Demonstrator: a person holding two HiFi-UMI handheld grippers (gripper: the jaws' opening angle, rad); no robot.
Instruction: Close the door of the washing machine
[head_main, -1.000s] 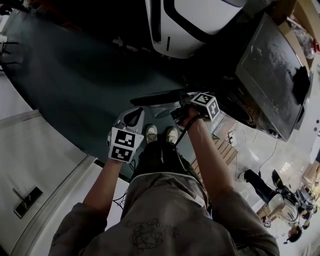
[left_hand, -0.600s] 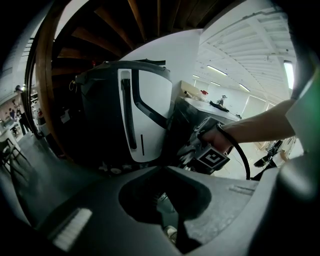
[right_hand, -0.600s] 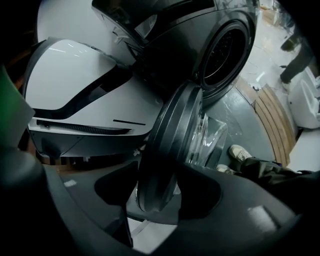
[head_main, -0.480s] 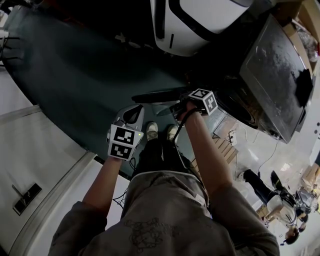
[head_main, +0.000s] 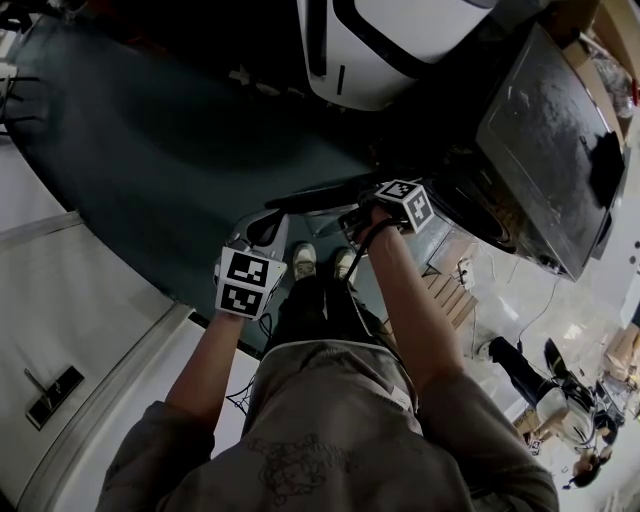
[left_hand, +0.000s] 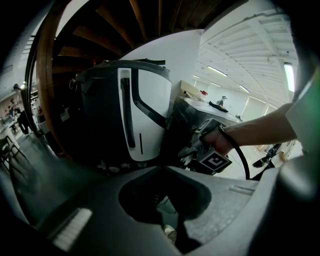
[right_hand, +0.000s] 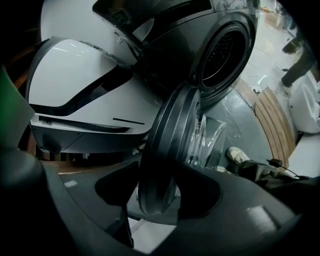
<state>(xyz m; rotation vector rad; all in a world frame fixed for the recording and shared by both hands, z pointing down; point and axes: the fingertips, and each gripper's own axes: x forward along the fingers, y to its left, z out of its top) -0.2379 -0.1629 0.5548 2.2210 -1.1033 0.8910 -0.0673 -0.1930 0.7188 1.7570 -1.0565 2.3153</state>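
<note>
The dark washing machine (head_main: 545, 130) stands at the upper right, its round drum opening (right_hand: 225, 50) uncovered. Its round door (head_main: 315, 195) hangs swung out and shows edge-on in the head view. In the right gripper view the door's thick dark rim (right_hand: 167, 150) with its clear glass bowl runs between the jaws. My right gripper (head_main: 352, 215) (right_hand: 160, 177) is shut on that rim. My left gripper (head_main: 262, 228) (left_hand: 162, 169) hovers left of the door, shut with nothing in it, and the right gripper (left_hand: 195, 150) shows beyond it.
A white-and-black appliance (head_main: 390, 50) (right_hand: 75, 85) stands just left of the machine. Dark mat (head_main: 150, 150) covers the floor ahead. The person's shoes (head_main: 303, 262) are under the grippers. A wooden pallet (head_main: 450, 300) lies at the right, with people (head_main: 560, 400) beyond it.
My right gripper has shifted slightly up and left with the door's rim in it. My left gripper has risen a little.
</note>
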